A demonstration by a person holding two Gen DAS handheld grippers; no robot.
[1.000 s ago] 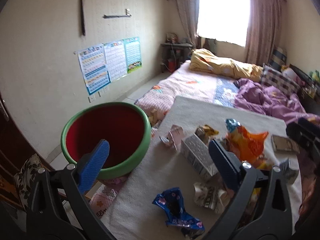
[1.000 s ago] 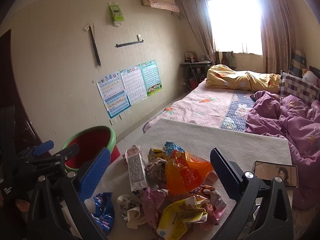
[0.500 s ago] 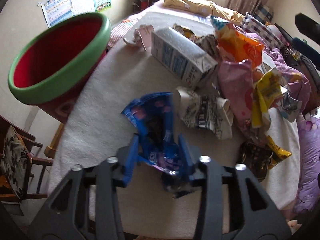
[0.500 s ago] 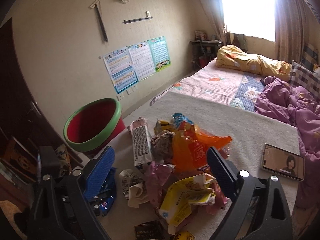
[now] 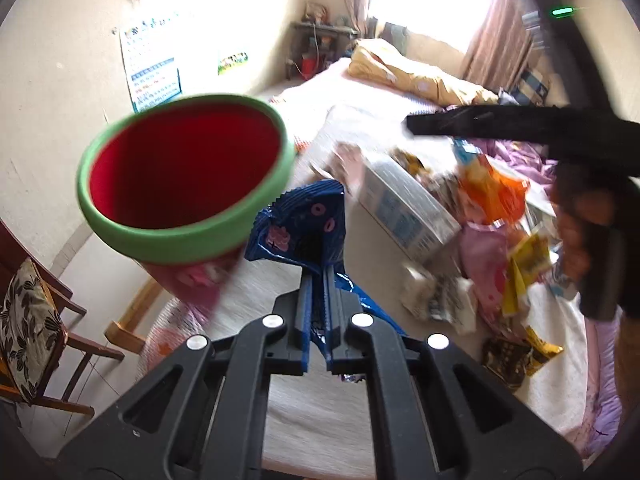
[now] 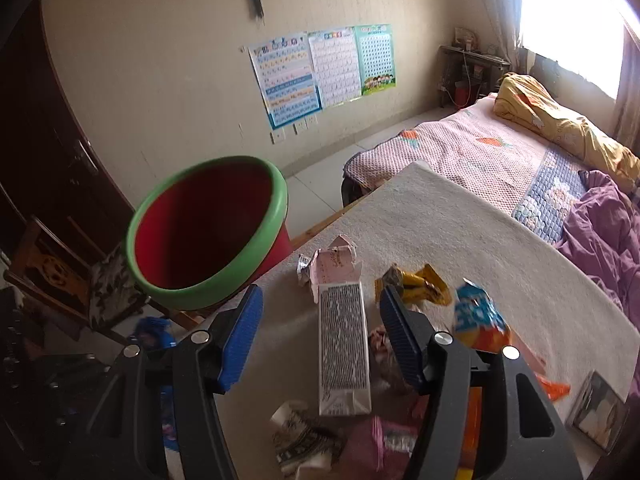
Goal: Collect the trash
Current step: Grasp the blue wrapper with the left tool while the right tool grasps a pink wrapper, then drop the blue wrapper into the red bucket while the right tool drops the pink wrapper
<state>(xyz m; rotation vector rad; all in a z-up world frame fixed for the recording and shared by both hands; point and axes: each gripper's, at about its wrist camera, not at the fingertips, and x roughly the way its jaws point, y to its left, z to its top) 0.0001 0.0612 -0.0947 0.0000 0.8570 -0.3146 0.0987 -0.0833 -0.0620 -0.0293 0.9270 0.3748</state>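
Once spread above table, left gripper (image 5: pixel 317 280) now clenched on blue wrapper (image 5: pixel 302 224) — lifted; right gripper (image 6: pixel 320 312) fingers spread over carton (image 6: pixel 343 344).

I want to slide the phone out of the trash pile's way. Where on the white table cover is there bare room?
The white cover is bare along its far side, between the pink bedspread and the yellow wrapper. A narrower bare strip lies between the milk carton and the bin. The near end is crowded with wrappers.
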